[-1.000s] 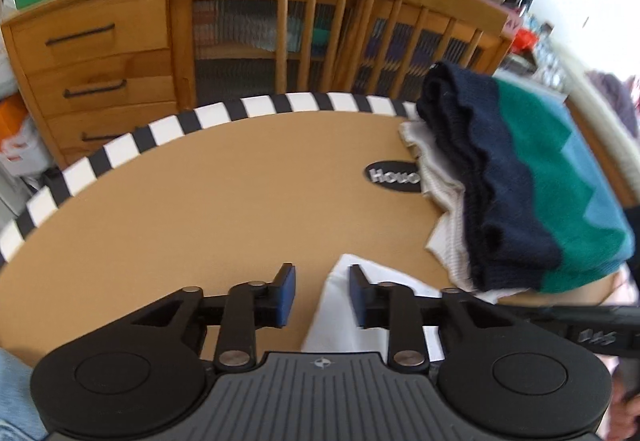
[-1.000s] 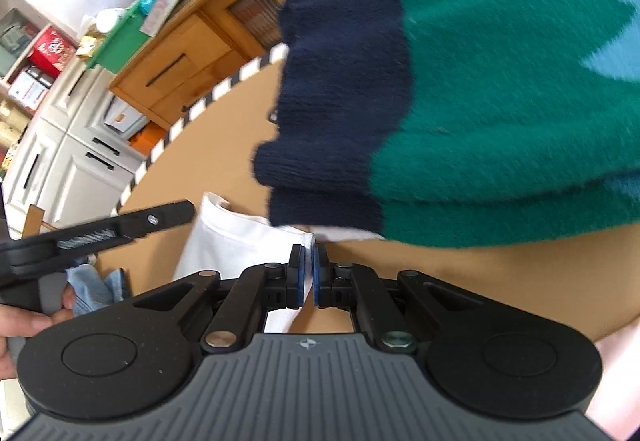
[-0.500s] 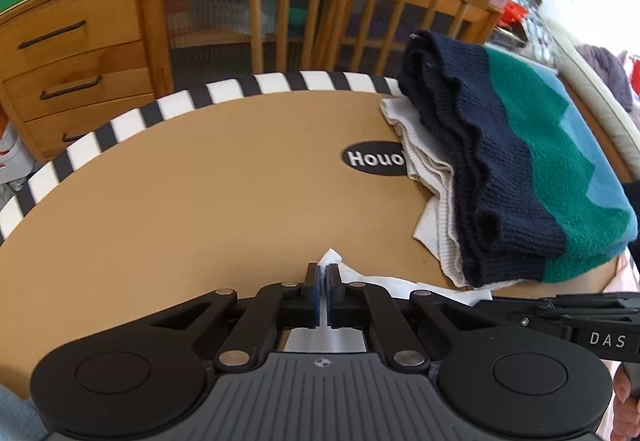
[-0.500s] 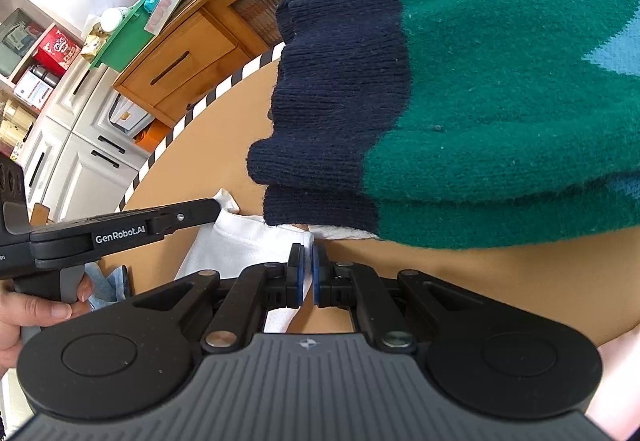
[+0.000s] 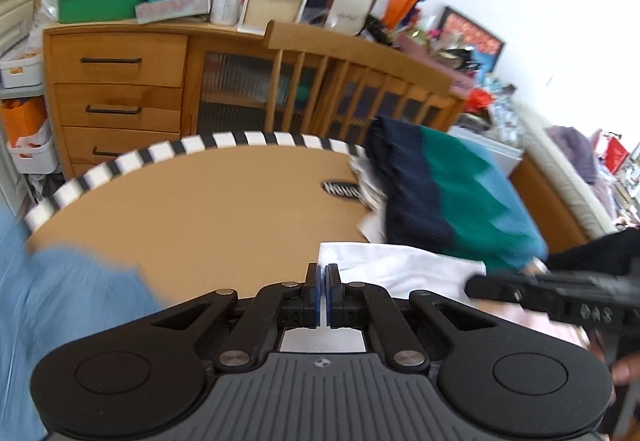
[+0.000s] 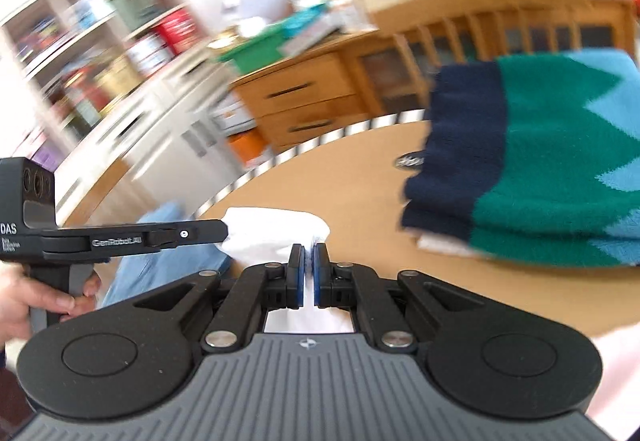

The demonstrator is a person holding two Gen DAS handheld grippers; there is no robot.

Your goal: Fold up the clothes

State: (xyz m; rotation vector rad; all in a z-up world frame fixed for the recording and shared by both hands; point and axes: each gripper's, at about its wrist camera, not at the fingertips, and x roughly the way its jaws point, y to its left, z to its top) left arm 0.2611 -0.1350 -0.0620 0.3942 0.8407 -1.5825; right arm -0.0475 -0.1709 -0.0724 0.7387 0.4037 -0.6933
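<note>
A white garment (image 5: pixel 400 265) lies at the near edge of the round brown table (image 5: pixel 208 209). My left gripper (image 5: pixel 322 275) is shut on its left edge. My right gripper (image 6: pixel 308 257) is shut on the same white garment (image 6: pixel 276 233), which is lifted and bunched between the two grippers. In the right wrist view the left gripper (image 6: pixel 224 231) pinches the cloth's far corner. A folded navy, green and blue sweater (image 5: pixel 452 197) lies on folded white clothes at the table's right; it also shows in the right wrist view (image 6: pixel 532 165).
A wooden chair back (image 5: pixel 352 81) and a cluttered wooden sideboard (image 5: pixel 120 93) stand behind the table. The table has a black-and-white striped rim (image 5: pixel 168 153). Blue jeans (image 5: pixel 64 305) are at the near left. White shelves (image 6: pixel 100 61) stand to the left.
Both grippers have risen and pulled back, lifting the white garment off the table. The left gripper, open a second ago, shut on the cloth. Both views are motion-blurred now.
</note>
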